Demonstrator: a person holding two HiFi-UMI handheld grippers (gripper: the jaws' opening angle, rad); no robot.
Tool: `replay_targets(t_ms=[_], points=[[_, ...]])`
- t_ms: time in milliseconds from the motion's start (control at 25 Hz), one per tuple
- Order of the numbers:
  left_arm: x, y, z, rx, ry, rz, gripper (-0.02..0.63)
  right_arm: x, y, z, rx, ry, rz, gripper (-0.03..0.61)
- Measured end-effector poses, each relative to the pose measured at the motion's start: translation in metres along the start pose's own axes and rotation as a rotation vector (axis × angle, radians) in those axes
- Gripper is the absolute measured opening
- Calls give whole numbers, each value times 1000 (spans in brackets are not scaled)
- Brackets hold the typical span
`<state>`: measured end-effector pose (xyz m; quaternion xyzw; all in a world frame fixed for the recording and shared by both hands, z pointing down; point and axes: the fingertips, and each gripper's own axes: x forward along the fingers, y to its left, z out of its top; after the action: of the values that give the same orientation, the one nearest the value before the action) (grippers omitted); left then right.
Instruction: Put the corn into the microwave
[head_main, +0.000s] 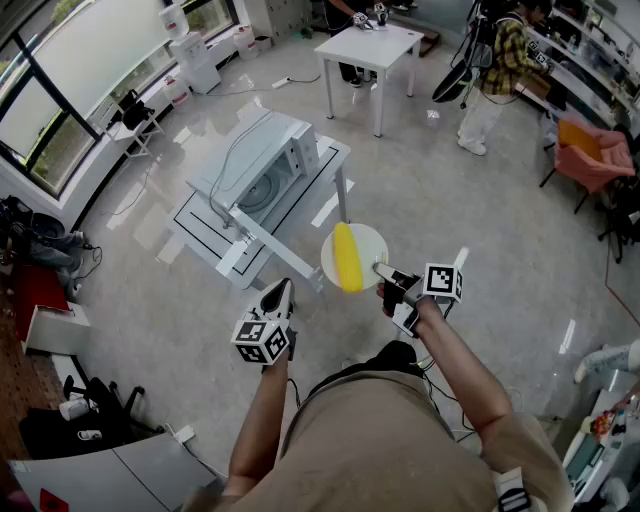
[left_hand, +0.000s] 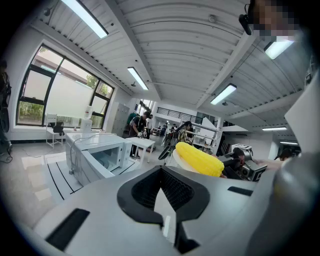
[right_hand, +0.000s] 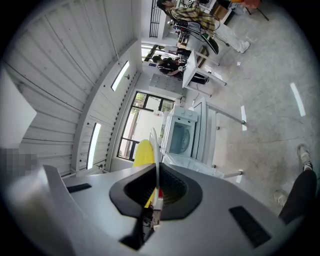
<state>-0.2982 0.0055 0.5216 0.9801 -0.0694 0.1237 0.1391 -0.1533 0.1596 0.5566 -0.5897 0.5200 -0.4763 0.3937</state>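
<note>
With the right hand-held gripper pinched shut on only the 4 o'clock rim of the plate and the left hand-held gripper closed on nothing, the loose corn lying on it could roll off if it tilts before reaching the microwave at 11 o'clock

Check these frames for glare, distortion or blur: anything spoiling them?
Head view: fisheye bending, window glare on the floor, corn sharp. Left gripper view: dark vignetted corners, ceiling lights blown out. Right gripper view: scene rolled sideways, microwave sharp.
</note>
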Motion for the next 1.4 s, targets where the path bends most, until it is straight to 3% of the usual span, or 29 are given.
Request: replay_targets(t_ms=[480, 880, 1400], points=[[1, -2, 1, 1, -3, 1, 3, 2, 12, -3, 38, 12, 33, 15], [12, -7, 7, 3, -7, 15, 3, 2, 3, 16, 45, 10, 69, 17], [65, -33, 32, -12, -30, 98, 3, -2, -2, 82, 26, 103, 90, 17]])
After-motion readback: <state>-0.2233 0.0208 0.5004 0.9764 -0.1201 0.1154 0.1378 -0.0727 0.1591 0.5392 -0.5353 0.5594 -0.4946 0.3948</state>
